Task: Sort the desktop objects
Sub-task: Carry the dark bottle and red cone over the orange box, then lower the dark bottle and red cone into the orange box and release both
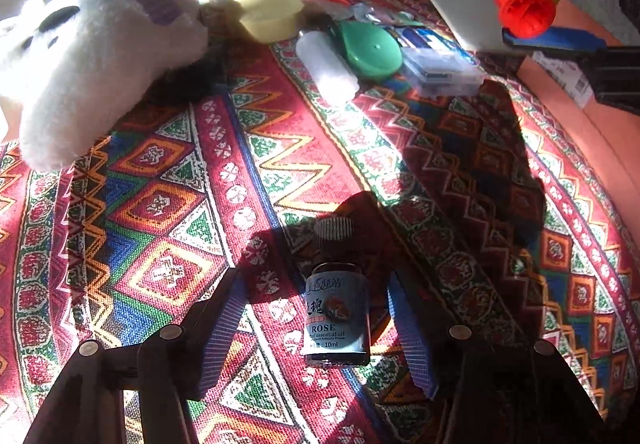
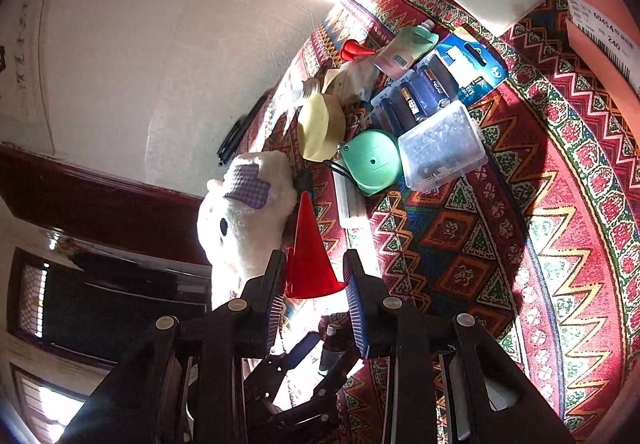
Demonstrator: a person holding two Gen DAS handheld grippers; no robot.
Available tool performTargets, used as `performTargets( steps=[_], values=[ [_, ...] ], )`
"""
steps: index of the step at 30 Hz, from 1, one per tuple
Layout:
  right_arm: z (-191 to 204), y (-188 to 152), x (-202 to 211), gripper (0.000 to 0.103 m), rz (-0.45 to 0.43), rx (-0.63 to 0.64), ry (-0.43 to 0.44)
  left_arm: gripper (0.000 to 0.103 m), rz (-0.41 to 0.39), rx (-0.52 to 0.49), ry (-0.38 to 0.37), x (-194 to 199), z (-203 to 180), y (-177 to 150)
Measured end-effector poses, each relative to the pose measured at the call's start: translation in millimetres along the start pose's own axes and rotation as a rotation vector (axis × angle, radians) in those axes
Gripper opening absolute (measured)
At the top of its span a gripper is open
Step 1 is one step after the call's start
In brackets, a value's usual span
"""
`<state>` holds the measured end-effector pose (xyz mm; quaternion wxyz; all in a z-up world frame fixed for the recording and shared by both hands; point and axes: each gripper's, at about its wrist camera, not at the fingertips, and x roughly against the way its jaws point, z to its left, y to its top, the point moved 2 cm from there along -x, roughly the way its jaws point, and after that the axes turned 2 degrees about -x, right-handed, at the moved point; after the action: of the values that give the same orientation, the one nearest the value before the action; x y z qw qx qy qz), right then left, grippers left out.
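Patterned tablecloth (image 1: 168, 203) carries everything. Rose oil bottle (image 1: 337, 308) lies flat on it; white plush toy (image 1: 96, 55) far-left of bottle, green case (image 1: 370, 49) and clear plastic box (image 1: 444, 69) beyond it.

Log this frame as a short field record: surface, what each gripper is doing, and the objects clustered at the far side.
surface: patterned woven cloth
left gripper: open, straddling a small rose oil bottle lying on the cloth
right gripper: holding a red cone between its fingers, raised above the cloth
far cluster: white plush toy, yellow tub, green case, clear plastic box
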<state>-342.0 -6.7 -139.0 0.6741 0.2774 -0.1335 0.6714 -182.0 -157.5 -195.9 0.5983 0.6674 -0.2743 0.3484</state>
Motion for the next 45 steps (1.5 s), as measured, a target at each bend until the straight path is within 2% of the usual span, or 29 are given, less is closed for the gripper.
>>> performTargets(
  steps=[1, 8, 11, 15, 27, 30, 37, 41, 45],
  values=[
    [-0.5, 0.5, 1.0, 0.031, -0.001, 0.000, 0.000, 0.022, -0.006, 0.001, -0.004, 0.1, -1.3, -0.6],
    [2.4, 5.2, 21.4, 0.031, -0.046, 0.026, -0.007, 0.023, -0.075, 0.024, -0.026, 34.1, -12.6, 9.5],
    [3.7, 8.1, 38.6, 0.031, -0.083, 0.036, -0.004, 0.023, -0.127, 0.037, -0.066, 58.6, -24.2, 22.8],
    [2.3, 12.7, 70.0, 0.031, -0.147, 0.036, 0.008, 0.023, -0.171, 0.012, -0.136, 78.0, -61.4, 43.2],
    [-9.9, 21.5, 218.0, 0.031, -0.491, 0.079, 0.005, 0.023, -0.294, -0.074, -0.351, 132.1, -179.6, 103.9],
    [-24.2, 23.0, 255.6, 0.031, -0.575, 0.066, -0.006, 0.023, -0.318, -0.100, -0.402, 143.3, -210.9, 118.5],
    [-87.1, 27.2, 333.3, 0.031, -0.713, -0.033, -0.047, 0.023, -0.305, -0.214, -0.478, 142.8, -301.7, 144.2],
    [-126.7, 26.3, 368.8, 0.031, -0.752, -0.099, -0.068, 0.023, -0.279, -0.275, -0.508, 131.5, -349.0, 153.0],
    [-150.3, 26.2, 385.1, 0.034, -0.758, -0.129, -0.092, 0.025, -0.266, -0.313, -0.484, 114.6, -379.1, 154.7]
  ],
)
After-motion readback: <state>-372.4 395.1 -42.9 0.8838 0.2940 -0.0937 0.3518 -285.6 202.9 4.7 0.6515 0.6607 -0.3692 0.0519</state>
